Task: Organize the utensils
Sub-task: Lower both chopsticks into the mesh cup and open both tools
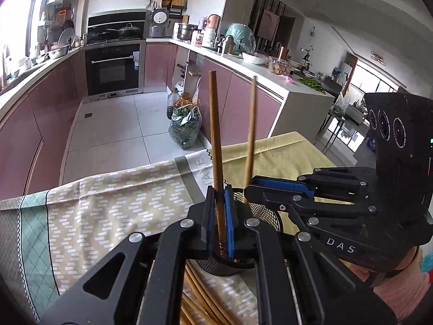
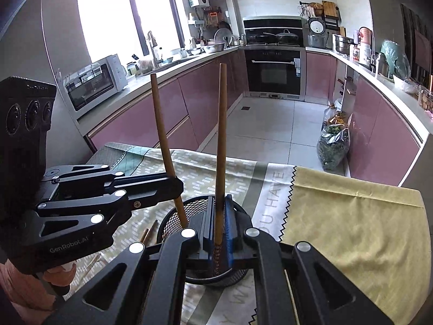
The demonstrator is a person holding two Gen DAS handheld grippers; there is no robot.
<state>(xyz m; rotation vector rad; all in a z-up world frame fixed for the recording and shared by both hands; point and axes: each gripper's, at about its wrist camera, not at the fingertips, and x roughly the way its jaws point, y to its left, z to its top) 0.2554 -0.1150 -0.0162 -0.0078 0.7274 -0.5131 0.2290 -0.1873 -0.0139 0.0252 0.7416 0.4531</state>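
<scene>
A black mesh cup (image 2: 173, 216) stands on the cloth-covered table; it also shows in the left wrist view (image 1: 266, 212). My left gripper (image 1: 219, 216) is shut on a wooden chopstick (image 1: 215, 135) held upright over the cup. My right gripper (image 2: 219, 224) is shut on a second wooden chopstick (image 2: 222, 135), also upright over the cup. Each gripper shows from the side in the other's view, the right gripper (image 1: 250, 187) and the left gripper (image 2: 177, 187). Several more chopsticks (image 1: 200, 298) lie on the cloth under my left gripper.
The table carries a patterned cloth (image 1: 108, 203) and a yellow cloth (image 2: 351, 216). Beyond its far edge are a tiled floor, pink cabinets, an oven (image 2: 273, 73) and a bag of greens (image 1: 185, 127) on the floor.
</scene>
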